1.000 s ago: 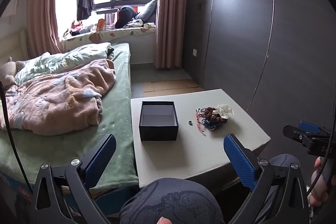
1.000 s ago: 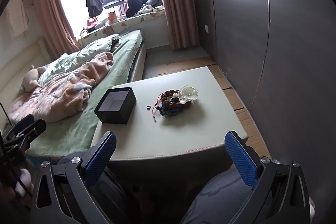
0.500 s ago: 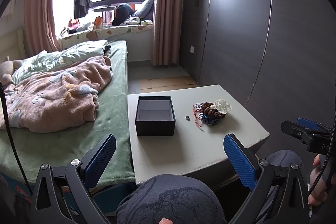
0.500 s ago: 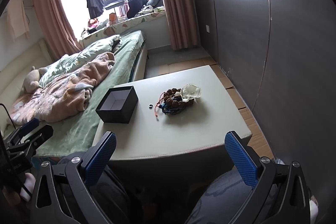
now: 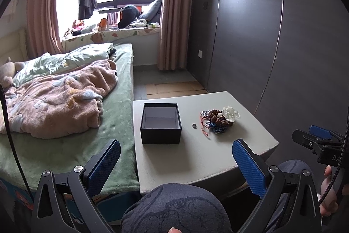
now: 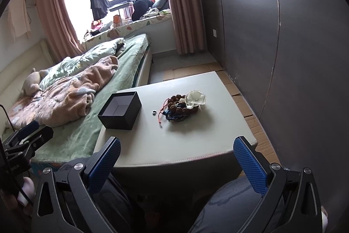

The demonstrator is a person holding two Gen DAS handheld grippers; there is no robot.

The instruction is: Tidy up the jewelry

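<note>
Jewelry [image 5: 219,120] lies heaped near the far right corner of the pale surface [image 5: 174,158]: brown and blue bead strands, a red cord and a clear glassy piece. A small ring [image 5: 193,125] sits apart, between the heap and the open black box [image 5: 160,123] by the left edge. The left hand-held gripper [image 5: 175,165] and right hand-held gripper [image 6: 176,162] hang short of the near edge, both spread wide and empty.

Matt black card box [image 5: 161,123], smooth matt grey table [image 5: 185,158] with stitched edge, fleecy pink blanket [image 5: 56,99], clear glassy ornament [image 6: 195,98] on rough brown beads [image 6: 177,102], textured blue tool pads [image 6: 250,165].
</note>
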